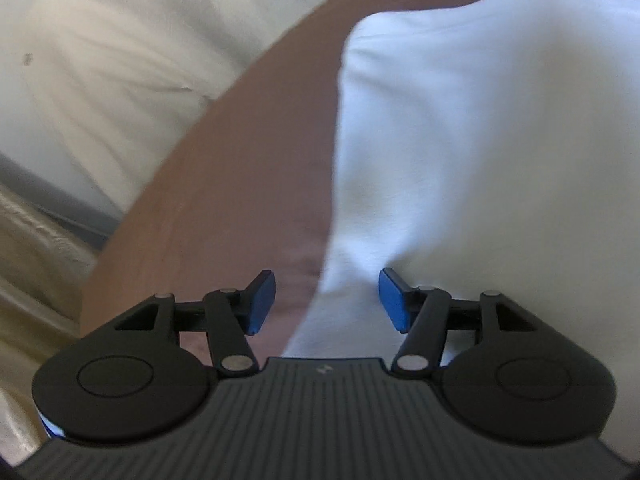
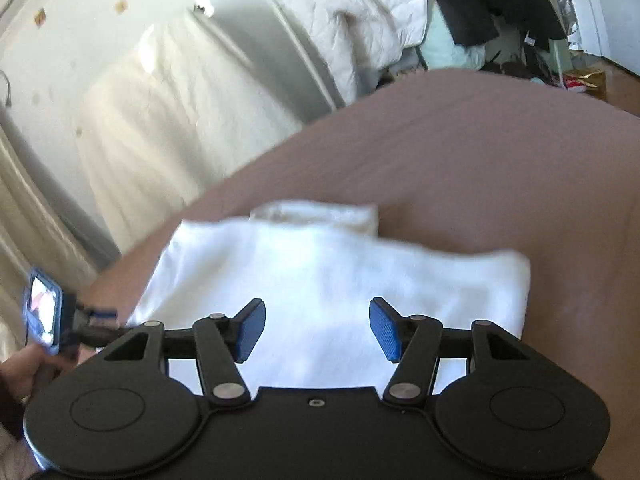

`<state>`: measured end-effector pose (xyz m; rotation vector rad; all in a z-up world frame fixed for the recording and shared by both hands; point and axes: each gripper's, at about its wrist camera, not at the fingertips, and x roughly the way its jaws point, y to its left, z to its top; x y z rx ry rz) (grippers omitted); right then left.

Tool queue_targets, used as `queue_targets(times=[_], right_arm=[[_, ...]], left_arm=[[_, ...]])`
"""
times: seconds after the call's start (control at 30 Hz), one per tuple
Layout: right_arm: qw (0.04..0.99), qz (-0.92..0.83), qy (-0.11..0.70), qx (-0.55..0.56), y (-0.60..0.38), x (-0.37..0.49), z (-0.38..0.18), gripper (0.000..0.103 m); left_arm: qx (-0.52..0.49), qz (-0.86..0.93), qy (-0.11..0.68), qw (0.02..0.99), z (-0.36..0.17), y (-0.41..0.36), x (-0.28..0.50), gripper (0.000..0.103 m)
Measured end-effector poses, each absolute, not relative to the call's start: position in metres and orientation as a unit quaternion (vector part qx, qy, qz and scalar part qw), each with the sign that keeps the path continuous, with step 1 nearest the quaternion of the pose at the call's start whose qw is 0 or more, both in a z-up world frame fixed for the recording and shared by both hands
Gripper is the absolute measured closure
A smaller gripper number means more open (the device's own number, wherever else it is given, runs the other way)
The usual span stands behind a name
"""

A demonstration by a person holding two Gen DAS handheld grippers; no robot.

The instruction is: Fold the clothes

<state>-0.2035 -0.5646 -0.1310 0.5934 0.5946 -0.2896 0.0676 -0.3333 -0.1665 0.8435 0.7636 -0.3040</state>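
A white garment (image 2: 328, 276) lies folded on the brown bed cover (image 2: 480, 168), a second folded layer showing at its far edge. My right gripper (image 2: 317, 328) is open above its near part, with nothing between the blue pads (image 2: 252, 330). In the left wrist view the same white garment (image 1: 480, 140) fills the right half. My left gripper (image 1: 327, 300) hangs open over the garment's left edge; the cloth lies under the gap and neither pad presses on it. The left gripper's body (image 2: 44, 312) and a hand (image 2: 24, 364) show at the left edge of the right wrist view.
A pale wall with a white curtain (image 2: 160, 128) runs along the left side of the bed. Beyond the far corner are a white quilted jacket (image 2: 360, 12) and dark clothes (image 2: 492, 0), with clutter on a wooden floor (image 2: 616, 84).
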Motion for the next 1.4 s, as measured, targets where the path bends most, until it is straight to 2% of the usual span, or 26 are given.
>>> queue_targets(times=[0.13, 0.3, 0.4, 0.43, 0.57, 0.67, 0.73, 0.87, 0.9, 0.93, 0.97, 1.0, 1.1, 1.13, 1.27, 1.3, 1.33, 1.4], right_arm=[[0.831, -0.230, 0.320, 0.394, -0.555, -0.252, -0.144, 0.040], [0.767, -0.241, 0.291, 0.519, -0.521, -0.320, -0.168, 0.039], [0.766, -0.245, 0.306, 0.510, -0.506, -0.320, -0.175, 0.035], [0.769, -0.242, 0.321, 0.498, -0.503, -0.318, -0.174, 0.031], [0.776, -0.244, 0.361, 0.456, -0.495, -0.298, -0.183, 0.031], [0.770, -0.246, 0.364, 0.462, -0.496, -0.306, -0.183, 0.028], [0.762, -0.252, 0.367, 0.470, -0.495, -0.311, -0.183, 0.019], [0.756, -0.235, 0.382, 0.476, -0.491, -0.308, -0.186, 0.018], [0.765, -0.221, 0.379, 0.471, -0.489, -0.308, -0.183, 0.028], [0.775, -0.206, 0.375, 0.465, -0.486, -0.308, -0.181, 0.049], [0.793, -0.202, 0.384, 0.428, -0.482, -0.306, -0.172, 0.060], [0.810, -0.200, 0.394, 0.386, -0.476, -0.303, -0.163, 0.097], [0.864, -0.263, 0.415, 0.106, -0.440, -0.295, -0.119, 0.096], [0.861, -0.252, 0.427, 0.113, -0.444, -0.295, -0.120, 0.096], [0.833, -0.227, 0.468, 0.187, -0.467, -0.299, -0.136, 0.091], [0.832, -0.232, 0.468, 0.189, -0.469, -0.300, -0.135, 0.085], [0.831, -0.236, 0.467, 0.191, -0.470, -0.301, -0.134, 0.068], [0.831, -0.245, 0.457, 0.202, -0.477, -0.303, -0.127, 0.050]], left_arm=[[0.424, -0.120, 0.350, 0.827, -0.160, -0.341, 0.078, 0.045], [0.300, -0.163, 0.412, 0.845, -0.124, -0.319, 0.058, 0.047], [0.231, -0.207, 0.438, 0.844, -0.108, -0.309, 0.039, 0.046], [0.229, -0.217, 0.436, 0.843, -0.103, -0.310, 0.034, 0.046], [0.261, -0.214, 0.422, 0.841, -0.111, -0.325, 0.035, 0.046], [0.251, -0.194, 0.442, 0.839, -0.125, -0.327, 0.056, 0.046], [0.244, -0.179, 0.455, 0.838, -0.131, -0.324, 0.062, 0.046], [0.250, -0.158, 0.462, 0.836, -0.137, -0.319, 0.062, 0.046], [0.252, -0.157, 0.461, 0.836, -0.138, -0.320, 0.063, 0.045], [0.259, -0.156, 0.457, 0.837, -0.140, -0.321, 0.063, 0.045], [0.270, -0.152, 0.450, 0.837, -0.142, -0.322, 0.062, 0.045], [0.281, -0.148, 0.444, 0.838, -0.144, -0.324, 0.061, 0.045], [0.359, -0.110, 0.404, 0.834, -0.157, -0.331, 0.055, 0.044], [0.380, -0.098, 0.395, 0.830, -0.163, -0.333, 0.054, 0.044], [0.357, -0.093, 0.418, 0.830, -0.163, -0.327, 0.061, 0.044], [0.343, -0.092, 0.421, 0.835, -0.158, -0.323, 0.062, 0.044], [0.332, -0.092, 0.422, 0.839, -0.154, -0.319, 0.062, 0.045], [0.318, -0.096, 0.423, 0.843, -0.146, -0.313, 0.060, 0.044]])
